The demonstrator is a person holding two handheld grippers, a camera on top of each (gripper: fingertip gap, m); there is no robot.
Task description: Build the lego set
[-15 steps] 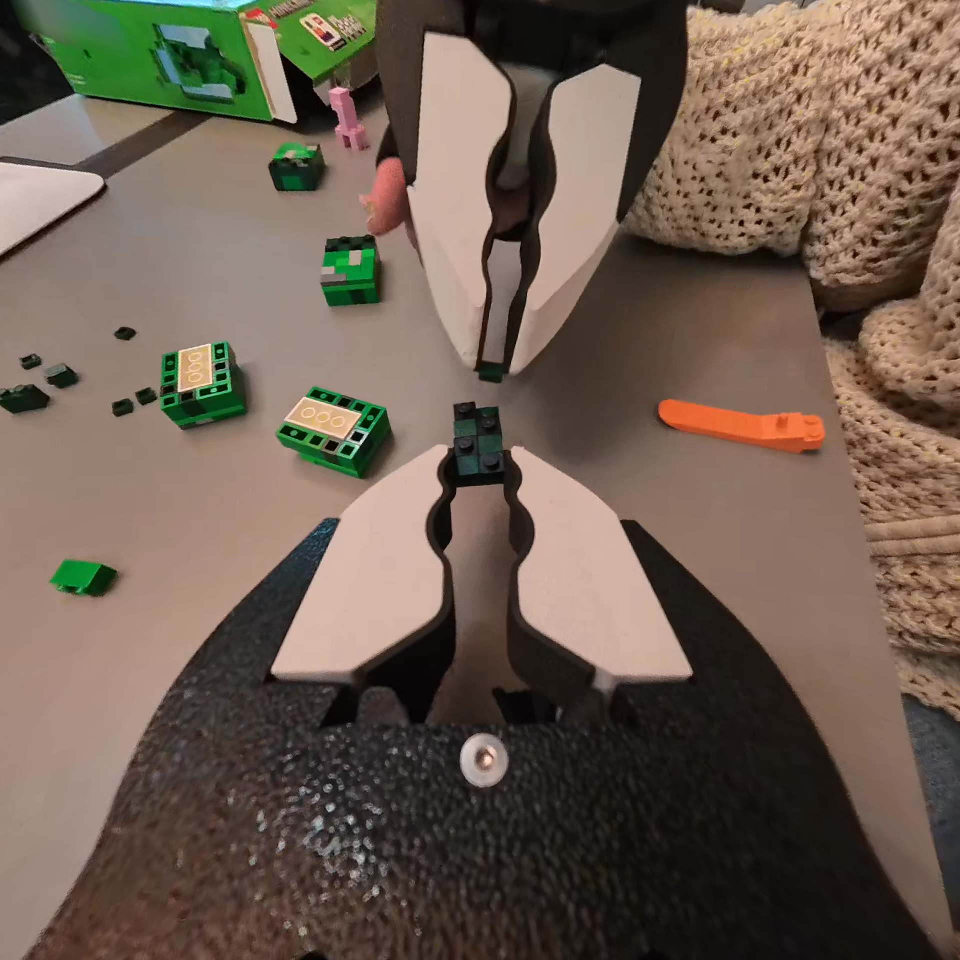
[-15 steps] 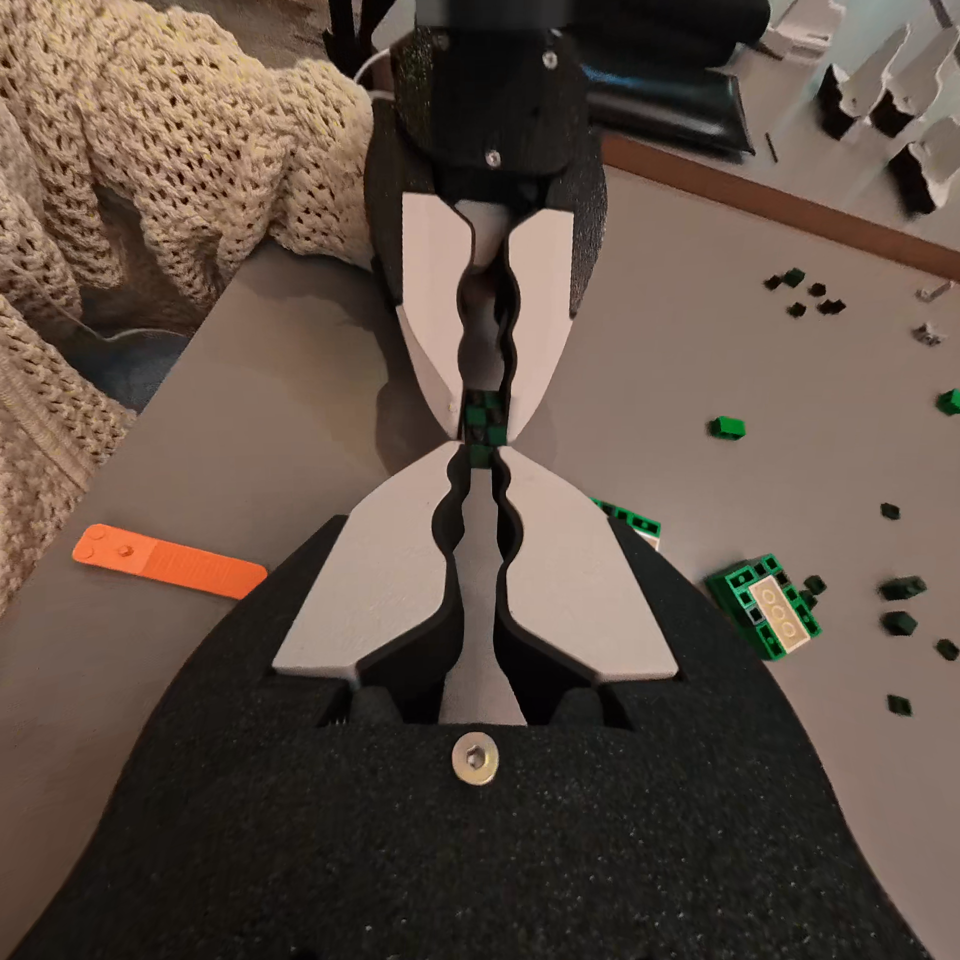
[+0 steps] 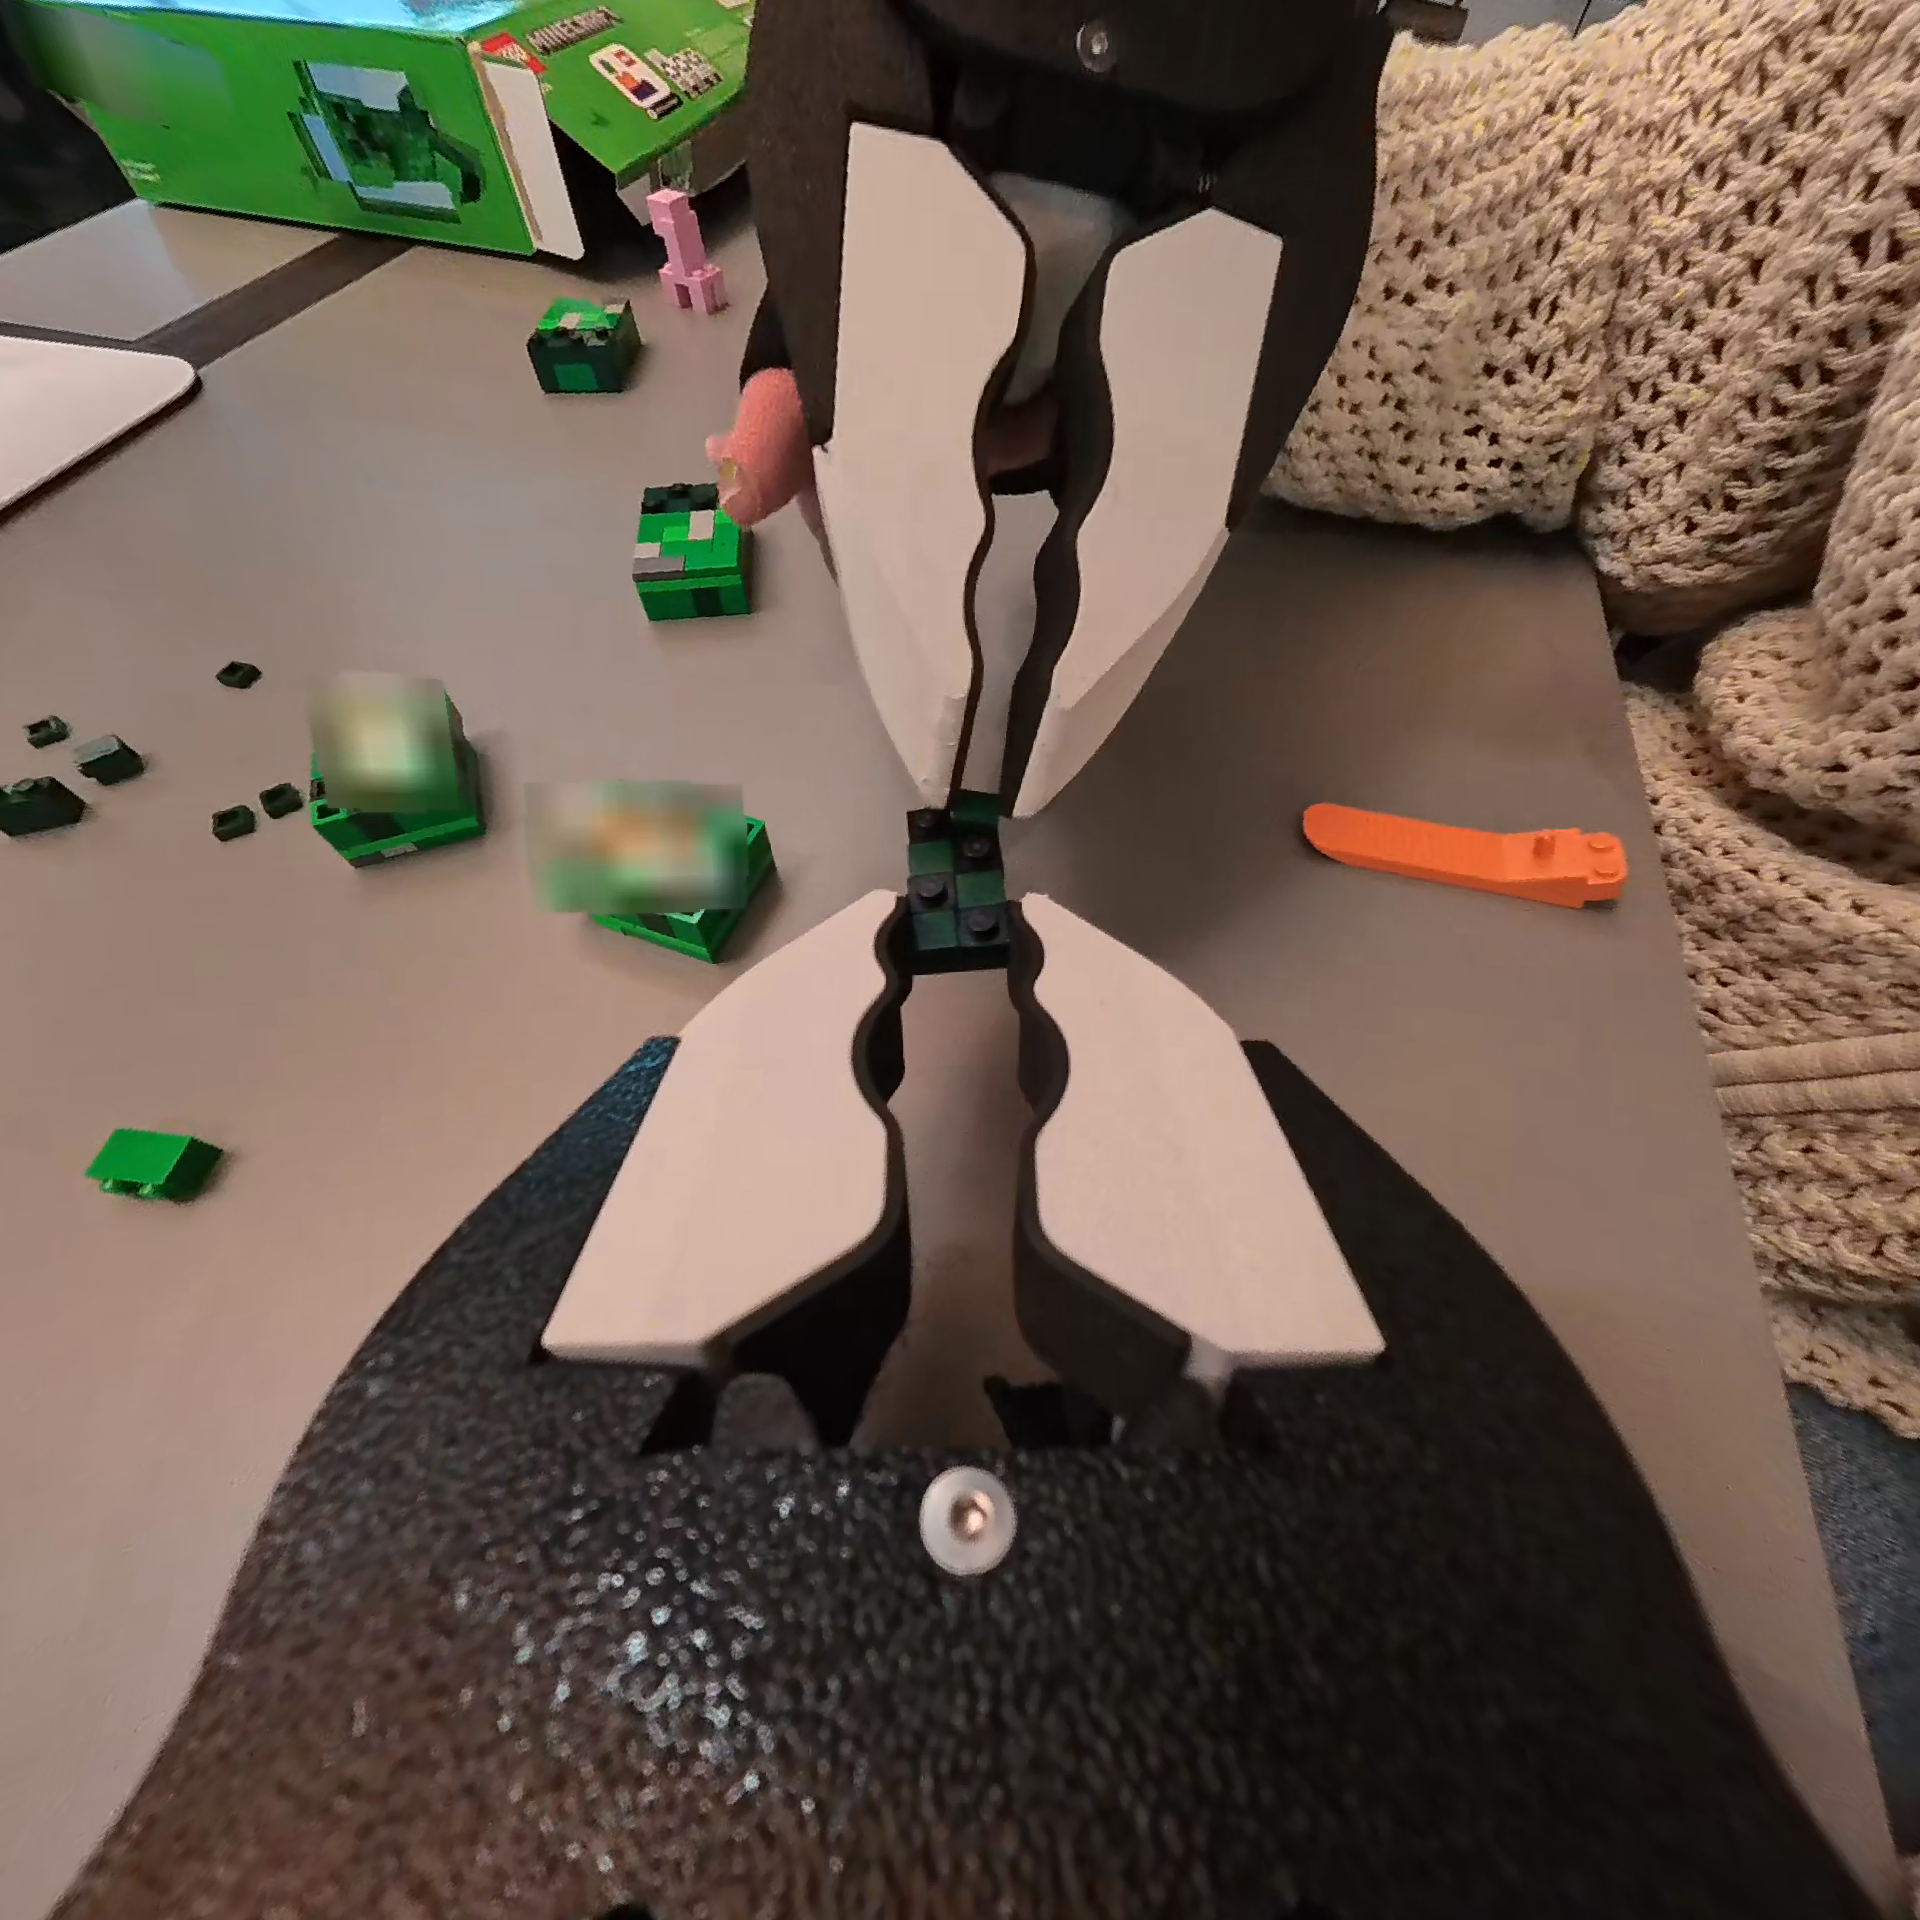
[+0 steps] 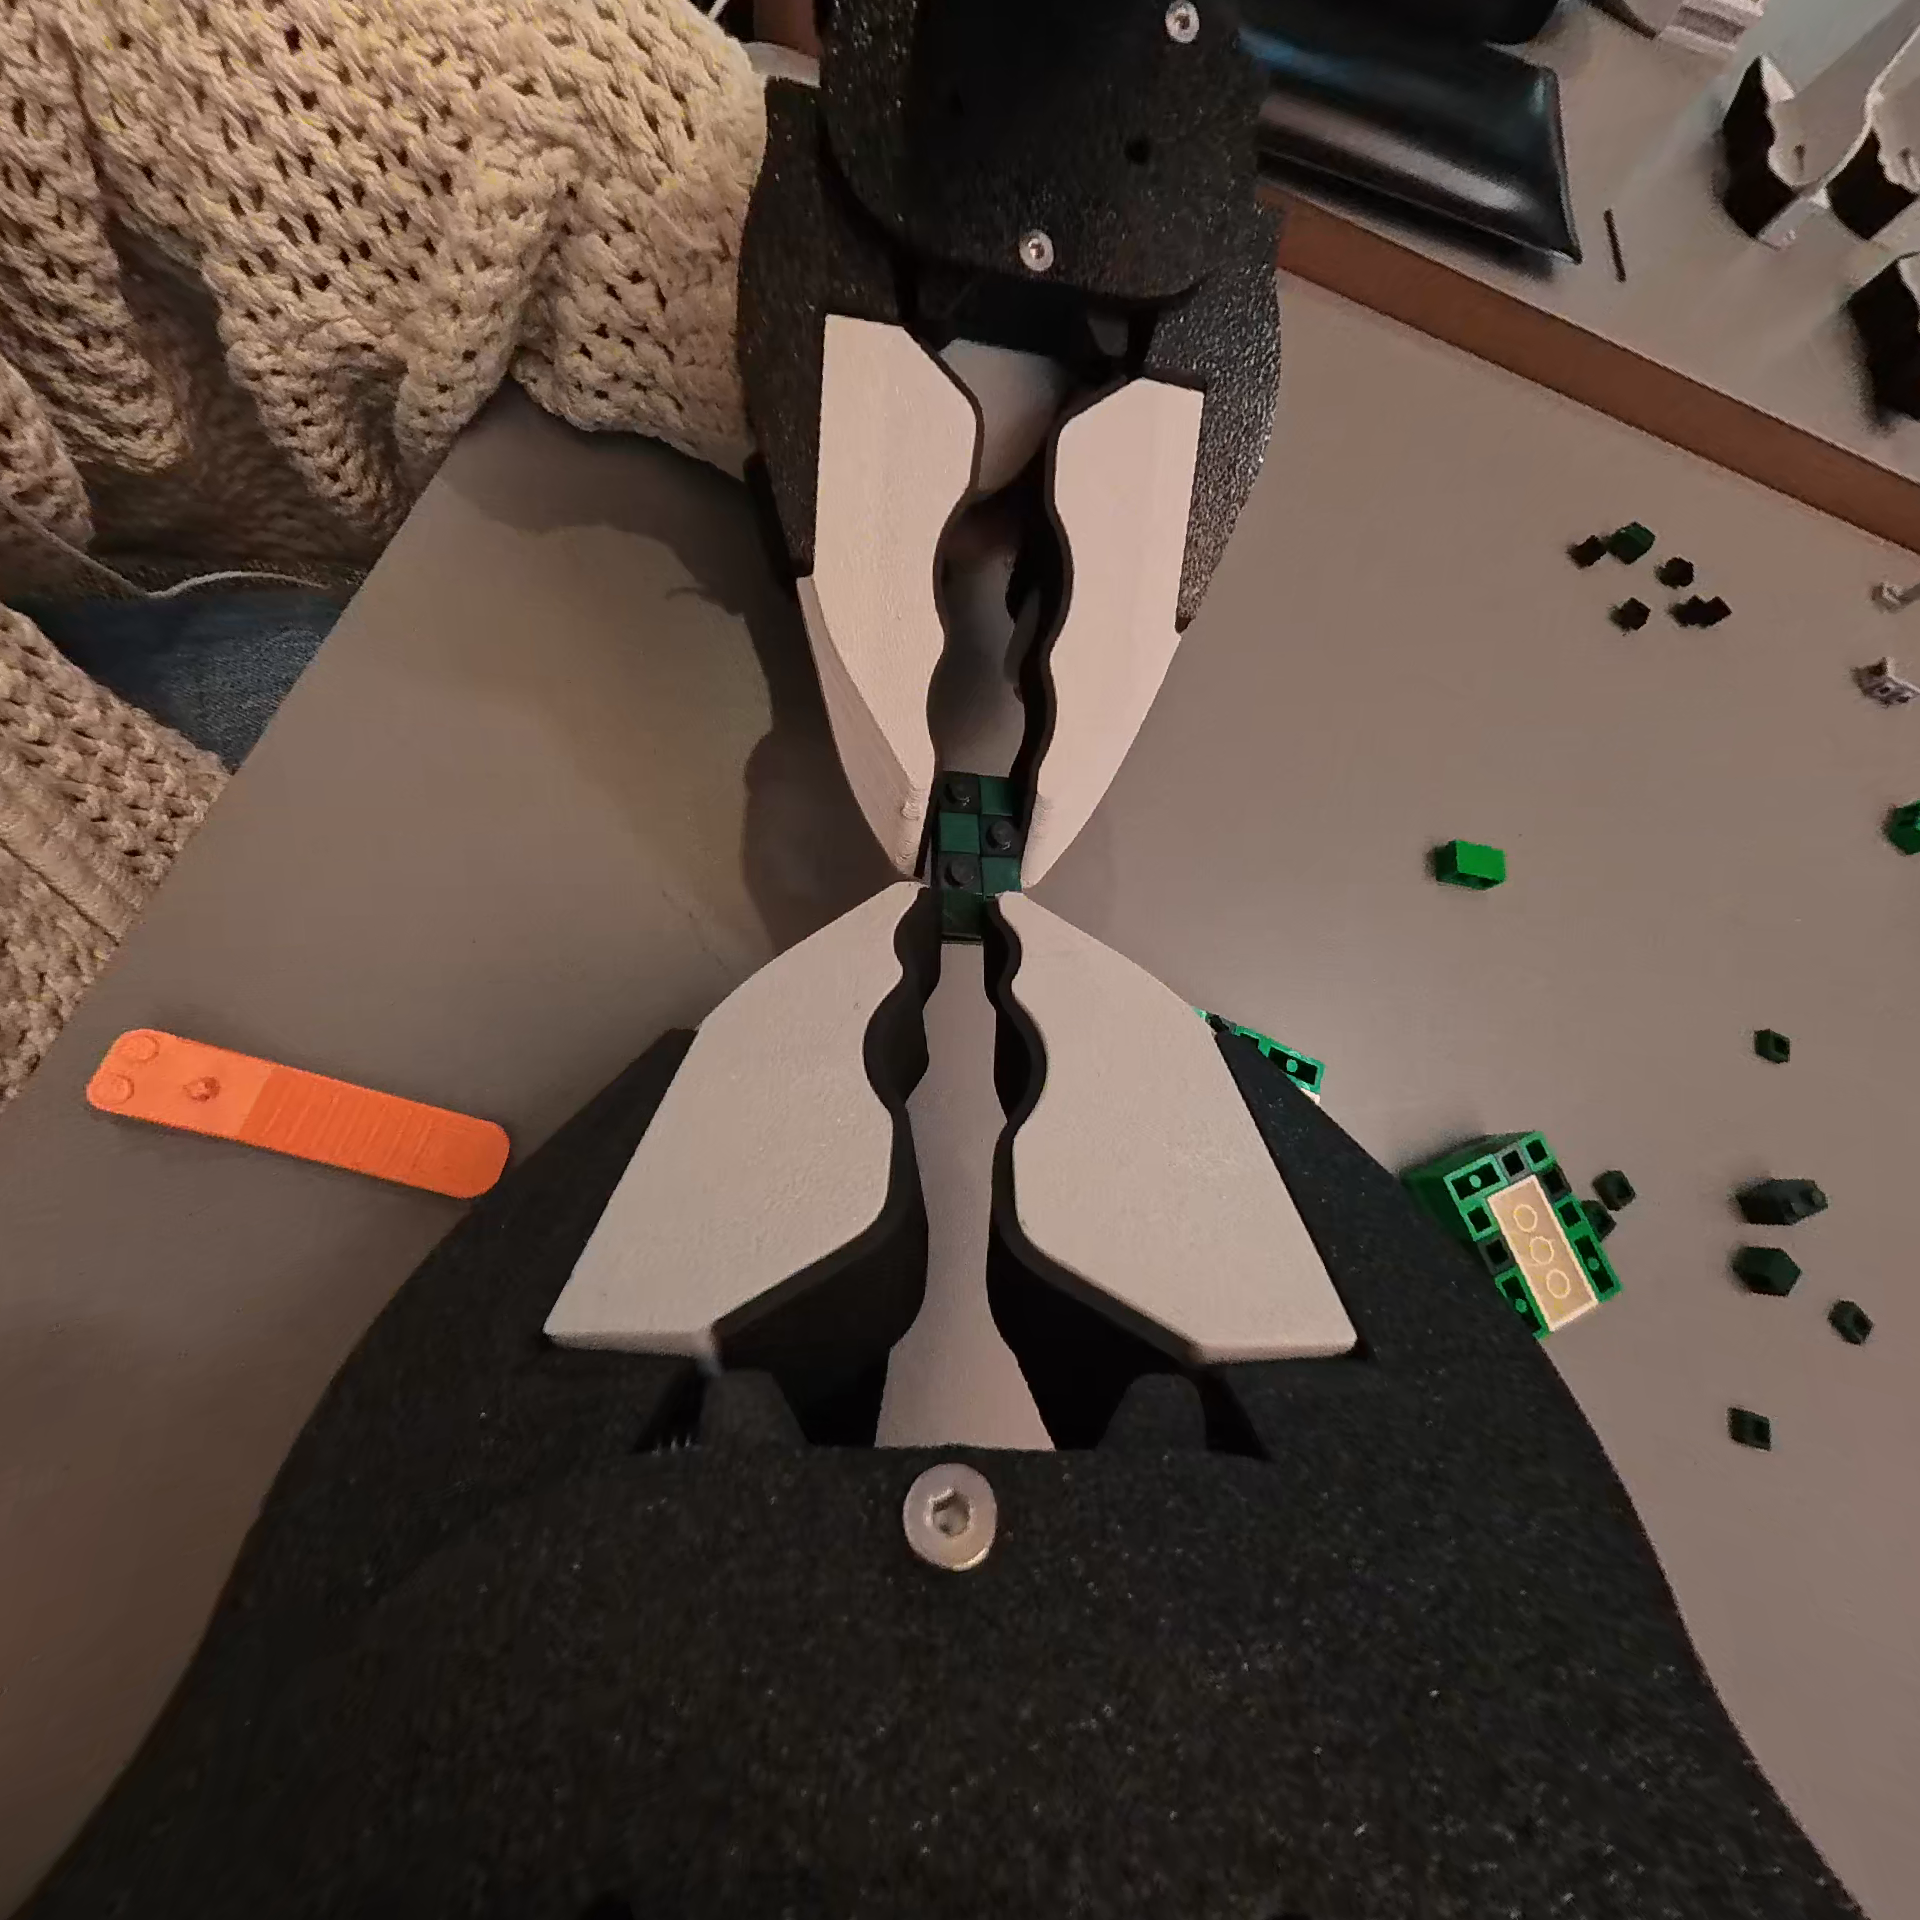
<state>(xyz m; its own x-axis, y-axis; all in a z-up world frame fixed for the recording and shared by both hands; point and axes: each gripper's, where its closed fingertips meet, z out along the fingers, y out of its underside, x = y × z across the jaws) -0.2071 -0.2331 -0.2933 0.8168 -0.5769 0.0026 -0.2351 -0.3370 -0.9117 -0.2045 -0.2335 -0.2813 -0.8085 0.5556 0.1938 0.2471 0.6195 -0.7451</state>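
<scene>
Glossy plastic bricks (image 3: pixel 956 883), matt smooth table (image 3: pixel 1351 644), chunky knitted blanket (image 3: pixel 1662 312), orange ridged plastic tool (image 3: pixel 1455 854)

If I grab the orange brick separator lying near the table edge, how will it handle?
The orange brick separator looks like rigid moulded plastic, so probably stiff and light. It lies flat and thin on the table, so pinching it may be awkward and it would likely slide, not roll. Its smooth ramp could slip between the pads.

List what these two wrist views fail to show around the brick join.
- Left wrist view: tops of two green builds blurred over.
- Right wrist view: small green piece mostly hidden between right tongs; whether it is seated on the checkered plate is unclear.
- Green box: cut by the top edge.
</scene>
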